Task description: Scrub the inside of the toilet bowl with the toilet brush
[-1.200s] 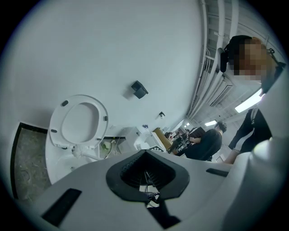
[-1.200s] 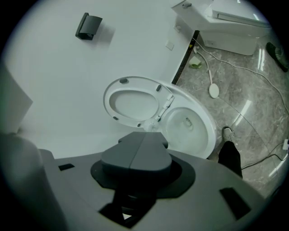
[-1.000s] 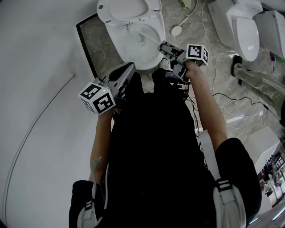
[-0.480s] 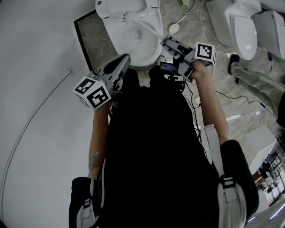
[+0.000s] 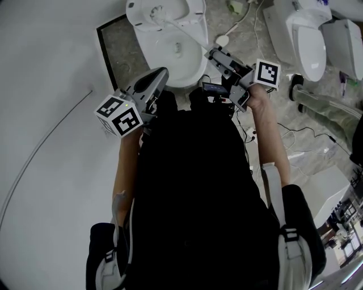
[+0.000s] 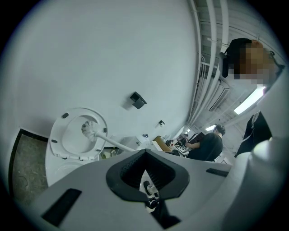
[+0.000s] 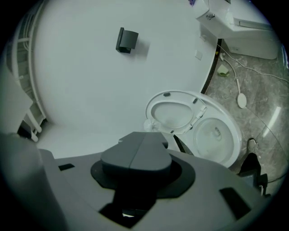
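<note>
The white toilet [image 5: 190, 71] stands at the top of the head view, its seat [image 5: 165, 10] raised. My right gripper [image 5: 211, 53] is at the bowl's right rim, shut on the white toilet brush's handle [image 5: 184, 35]. The brush head [image 5: 156, 11] is up at the back of the bowl, against the raised seat. In the left gripper view the brush head [image 6: 89, 129] shows in front of the seat ring [image 6: 63, 146]. My left gripper [image 5: 159, 75] hangs open at the bowl's near left rim, holding nothing. In the right gripper view the bowl [image 7: 216, 135] lies beyond the closed jaws.
A white wall fills the left side. Two more toilets [image 5: 305, 35] stand at the upper right. Cables [image 5: 295, 133] and a white round disc on a cord [image 5: 222, 40] lie on the grey stone floor. Someone's leg [image 5: 323, 103] is at the right. A seated person [image 6: 207, 145] shows far off.
The brush head has moved from the middle of the bowl up to the back rim and raised seat. My right gripper shifted slightly right; the left stayed put.
</note>
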`<state>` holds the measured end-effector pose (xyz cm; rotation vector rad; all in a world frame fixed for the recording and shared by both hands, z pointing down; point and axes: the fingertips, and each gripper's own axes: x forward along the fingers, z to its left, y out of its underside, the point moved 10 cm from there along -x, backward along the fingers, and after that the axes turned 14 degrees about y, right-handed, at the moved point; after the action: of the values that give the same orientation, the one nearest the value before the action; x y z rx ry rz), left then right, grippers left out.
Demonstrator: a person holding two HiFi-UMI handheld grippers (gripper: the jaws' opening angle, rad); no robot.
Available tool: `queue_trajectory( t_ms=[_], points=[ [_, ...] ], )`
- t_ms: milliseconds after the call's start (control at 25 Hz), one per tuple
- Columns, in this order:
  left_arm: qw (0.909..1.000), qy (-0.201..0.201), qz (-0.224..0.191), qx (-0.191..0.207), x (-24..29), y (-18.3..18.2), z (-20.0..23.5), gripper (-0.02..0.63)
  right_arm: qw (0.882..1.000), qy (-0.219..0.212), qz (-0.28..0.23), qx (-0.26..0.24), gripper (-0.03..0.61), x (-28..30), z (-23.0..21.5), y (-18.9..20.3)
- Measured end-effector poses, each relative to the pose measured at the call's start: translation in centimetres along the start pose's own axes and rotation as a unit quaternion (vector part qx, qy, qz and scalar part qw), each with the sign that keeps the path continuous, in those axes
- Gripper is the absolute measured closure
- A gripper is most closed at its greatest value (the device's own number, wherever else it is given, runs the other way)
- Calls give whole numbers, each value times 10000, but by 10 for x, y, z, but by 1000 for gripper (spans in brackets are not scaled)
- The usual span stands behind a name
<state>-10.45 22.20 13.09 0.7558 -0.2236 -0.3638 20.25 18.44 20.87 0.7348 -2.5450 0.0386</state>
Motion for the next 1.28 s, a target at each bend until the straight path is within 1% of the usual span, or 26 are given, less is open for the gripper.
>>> queue_trajectory(
  t_ms=[160, 280, 520, 680, 880, 1040, 1280],
  points=[
    [10000, 14, -66, -37, -1, -1, 23, 603, 9995, -277, -149, 86, 405, 6, -1, -1],
    [9999, 16, -129, -35, -4, 2, 28, 603, 9987, -411, -267, 107, 405, 0, -2, 3],
    [9998, 45, -201, -42, -5, 6, 36, 603, 9970, -548, -549, -22, 405, -12, -2, 9],
    [9998, 92, -193, -51, -4, 4, 37, 603, 9964, -524, -669, -53, 405, -15, -4, 12],
    [9998, 152, -155, -37, 4, 3, 38, 603, 9971, -388, -581, -302, 408, -12, -5, 9],
    [9998, 184, -105, -51, 14, 2, 43, 603, 9977, -363, -460, -348, 410, -7, -6, 5],
    [9998, 187, -62, -22, 19, 0, 41, 603, 9978, -438, -373, -320, 410, -4, -8, 3]
  ],
)
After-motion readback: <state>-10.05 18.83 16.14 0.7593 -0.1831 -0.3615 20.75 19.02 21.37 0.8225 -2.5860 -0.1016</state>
